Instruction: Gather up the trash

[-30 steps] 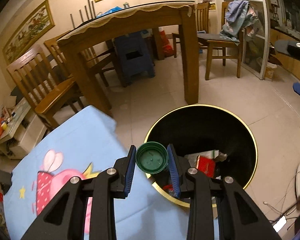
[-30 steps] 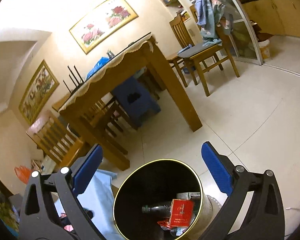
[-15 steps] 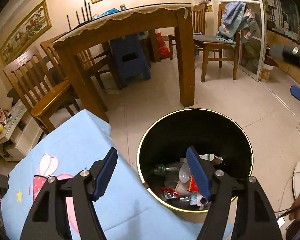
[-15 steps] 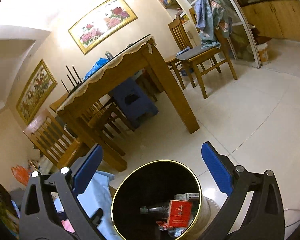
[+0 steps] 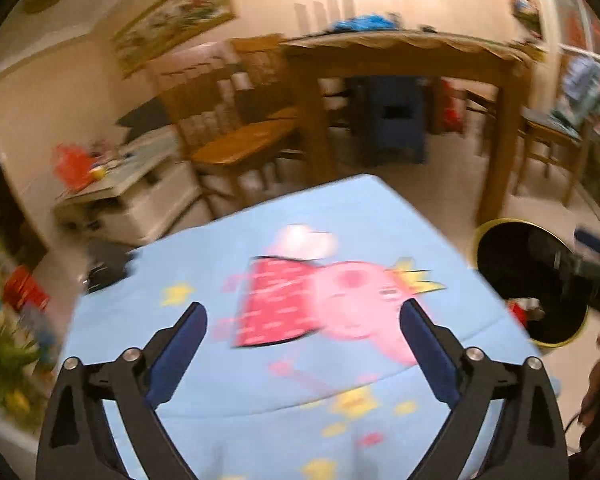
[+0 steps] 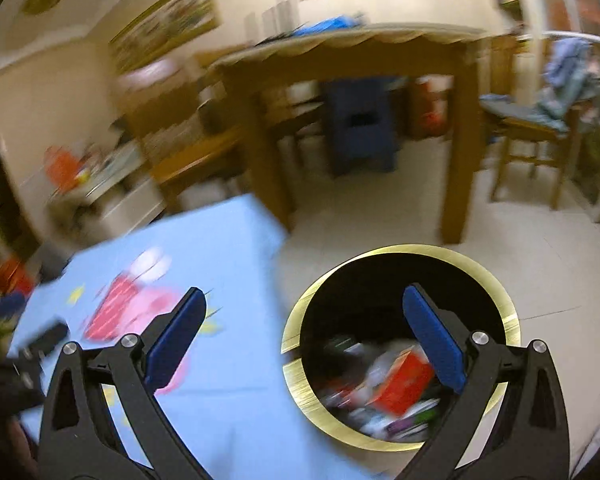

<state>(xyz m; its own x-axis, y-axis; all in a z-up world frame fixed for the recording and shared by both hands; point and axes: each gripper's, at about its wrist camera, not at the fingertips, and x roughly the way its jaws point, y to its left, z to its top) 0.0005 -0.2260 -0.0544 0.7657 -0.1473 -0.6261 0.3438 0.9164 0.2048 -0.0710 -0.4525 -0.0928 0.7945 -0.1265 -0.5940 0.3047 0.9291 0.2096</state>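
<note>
Risk first: both views smeared by motion, so any small scrap left on the blue cartoon cloth [image 5: 300,240] over the desk could be missed or misjudged. None legible on it; cannot tell whether more trash remains. A fast sweep with wide-open fingers could snag the loose cloth and drag it toward the bin [image 6: 496,320]. Also possible: clipping the gold rim, tipping the bin on the tiled floor [image 6: 380,216], spilling the collected load. Crowding too, since the right tool shows at 3 o'clock in the left view, near the bin mouth.

Left gripper [image 5: 303,322]: spread wide, nothing between the blue pads, tilted down over the pink pig print, bin off at 3 o'clock.

Right gripper [image 6: 305,316]: equally wide, empty, hanging above the gap between desk edge and bin; right finger over the bin mouth, left over the cloth.

Trash: red box [image 6: 404,384] and mixed wrappers lying in the bin bottom, at 5 o'clock in the right view.
</note>
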